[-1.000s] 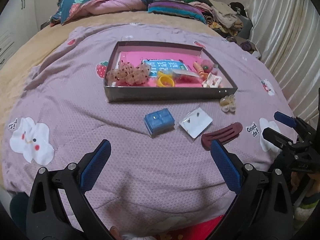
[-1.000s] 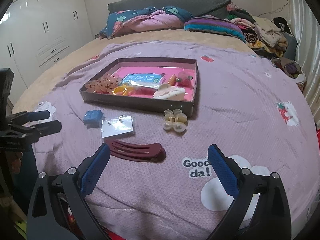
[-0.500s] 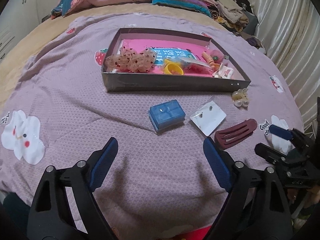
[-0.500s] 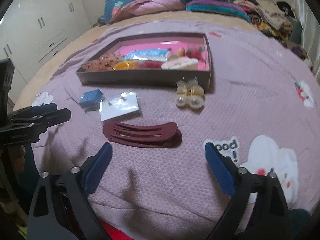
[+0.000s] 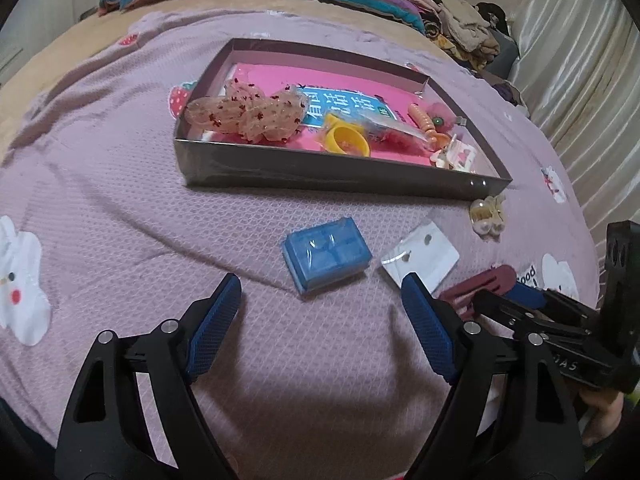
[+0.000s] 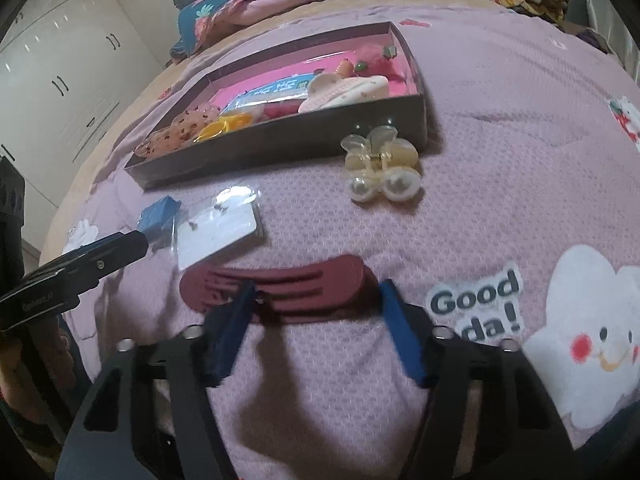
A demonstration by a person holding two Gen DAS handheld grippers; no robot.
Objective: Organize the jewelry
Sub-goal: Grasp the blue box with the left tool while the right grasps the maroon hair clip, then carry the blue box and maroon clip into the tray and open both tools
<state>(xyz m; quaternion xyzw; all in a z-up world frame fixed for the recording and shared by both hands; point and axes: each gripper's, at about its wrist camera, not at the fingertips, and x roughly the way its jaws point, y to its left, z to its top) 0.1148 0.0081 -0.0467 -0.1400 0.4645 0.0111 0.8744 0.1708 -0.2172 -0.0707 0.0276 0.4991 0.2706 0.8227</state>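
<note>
A person works over a bed covered with a lilac blanket [image 5: 100, 208] printed with white clouds and strawberries, holding a black two-finger gripper with blue pads in each hand. Nearest, the left gripper [image 5: 320, 312] hangs low over the blanket with its fingers spread wide and nothing between them. Just ahead of it lies a small blue plastic box [image 5: 326, 254], and just to the right of that a clear packet with a white card [image 5: 420, 258] carrying small earrings. The right gripper [image 6: 314, 294] is down at the blanket on the right, its fingers apart and set on either side of a long dark red hair clip [image 6: 276, 286], with the left pad overlapping the clip's near edge; whether the pads are touching it is hard to tell. Beside the clip, the words "Good da!" [image 6: 478, 304] are printed on the blanket next to a smiling cloud. A little farther on, a clear claw clip with two large pearls [image 6: 380, 168] sits just beside the near right corner of a shallow dark tray [image 5: 340, 178]. The tray has a pink floor and holds a sheer peach scrunchie with red dots [image 5: 248, 114], a yellow ring-shaped piece [image 5: 346, 142], a blue printed packet [image 5: 344, 106], an orange clip [image 5: 420, 116] and a cream hair clip [image 6: 344, 90]. Beyond the tray, folded quilts and piled clothes [image 5: 400, 4] line the far side of the bed, with white wardrobe doors [image 6: 52, 80] on the left and pale curtains [image 5: 580, 60] on the right.
</note>
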